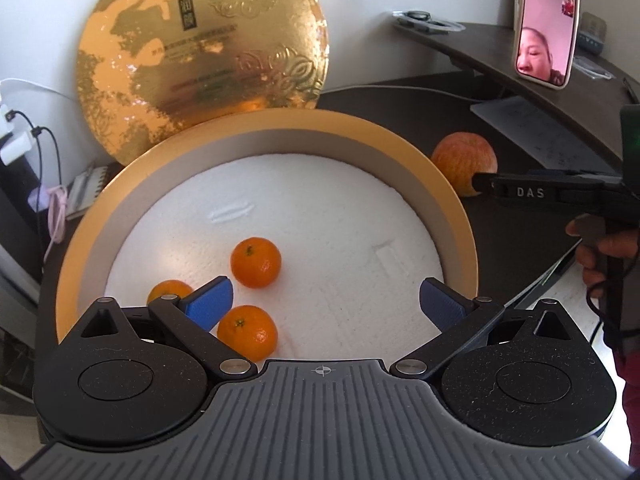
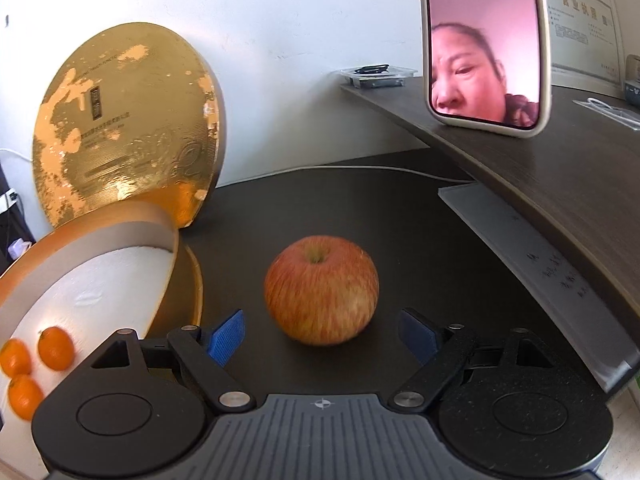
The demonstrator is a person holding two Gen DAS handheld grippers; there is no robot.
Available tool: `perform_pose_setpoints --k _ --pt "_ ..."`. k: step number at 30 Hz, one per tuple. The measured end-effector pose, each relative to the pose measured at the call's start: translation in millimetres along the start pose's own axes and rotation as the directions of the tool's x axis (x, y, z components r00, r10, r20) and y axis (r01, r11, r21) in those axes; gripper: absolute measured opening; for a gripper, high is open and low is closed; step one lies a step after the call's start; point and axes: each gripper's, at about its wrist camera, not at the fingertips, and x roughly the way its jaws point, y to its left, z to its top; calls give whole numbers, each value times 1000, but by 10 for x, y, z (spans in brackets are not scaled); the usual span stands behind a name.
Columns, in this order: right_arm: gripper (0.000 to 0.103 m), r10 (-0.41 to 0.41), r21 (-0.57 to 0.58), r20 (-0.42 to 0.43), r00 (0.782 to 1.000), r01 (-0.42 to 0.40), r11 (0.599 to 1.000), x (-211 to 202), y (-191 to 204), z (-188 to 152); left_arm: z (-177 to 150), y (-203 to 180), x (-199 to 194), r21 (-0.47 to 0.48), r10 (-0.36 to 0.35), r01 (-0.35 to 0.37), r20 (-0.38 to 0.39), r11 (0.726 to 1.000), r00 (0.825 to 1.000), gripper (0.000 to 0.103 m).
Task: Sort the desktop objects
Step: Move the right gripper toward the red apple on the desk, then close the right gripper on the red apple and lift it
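With three tangerines (image 1: 256,263) in the round box (image 1: 460,240), we centre the right gripper's (image 2: 322,334) spread jaws round the apple (image 2: 321,290) on the counter (image 2: 420,240), left gripper (image 1: 326,304) likewise spread.

White wall (image 2: 280,20) behind; dark desk (image 2: 400,232); raised dark wood-grain shelf (image 2: 560,176) at right.

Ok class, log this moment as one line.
left claw open over box | right claw open at apple | three oranges boxed
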Motion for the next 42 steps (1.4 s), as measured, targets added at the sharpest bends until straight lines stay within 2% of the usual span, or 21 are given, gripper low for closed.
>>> perform_pose_setpoints --k 3,8,15,22,29,34,42 --pt "90 9 3 -8 1000 -9 1000 135 -17 43 30 29 66 -6 9 -9 -11 1000 1000 102" --pt "90 17 -10 -25 1000 -18 1000 344 3 81 64 73 133 -16 23 -23 -22 1000 1000 102" --pt "83 -4 -46 -39 999 2 999 495 58 108 47 109 163 -21 32 -33 -33 999 999 102" --pt "82 -12 -33 -90 996 9 999 365 41 90 6 114 120 -20 31 -32 -34 999 999 102" --pt "82 -4 -36 -150 989 -1 999 -52 6 -139 -47 88 35 -14 27 -27 -24 1000 999 102" --pt "83 2 -50 -123 992 -9 999 -247 -13 -315 -96 52 -21 -8 19 -19 -20 1000 1000 102" --pt "86 -1 -27 -64 998 -1 1000 -174 3 -360 -161 37 -88 -10 31 -31 -16 999 999 102"
